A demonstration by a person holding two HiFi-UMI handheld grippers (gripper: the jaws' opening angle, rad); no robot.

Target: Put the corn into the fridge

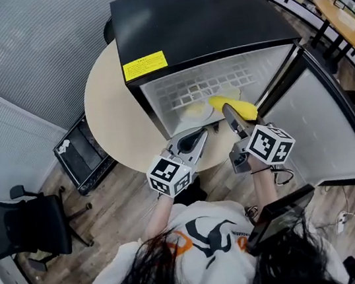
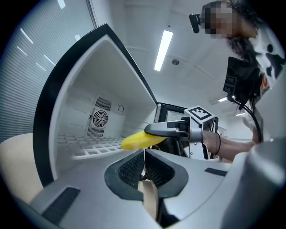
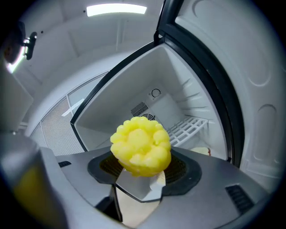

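The corn (image 3: 140, 145) was clamped end-on in the jaws of the right gripper (image 1: 232, 117), just at the mouth of the open fridge (image 1: 198, 21), over its wire shelf (image 1: 196, 91); I judged it best to carry it deeper, lay it flat on the shelf, and only then release; the left gripper (image 1: 194, 140) waited beside, jaws together, empty. I counted one corn, one fridge, one shelf, two grippers.
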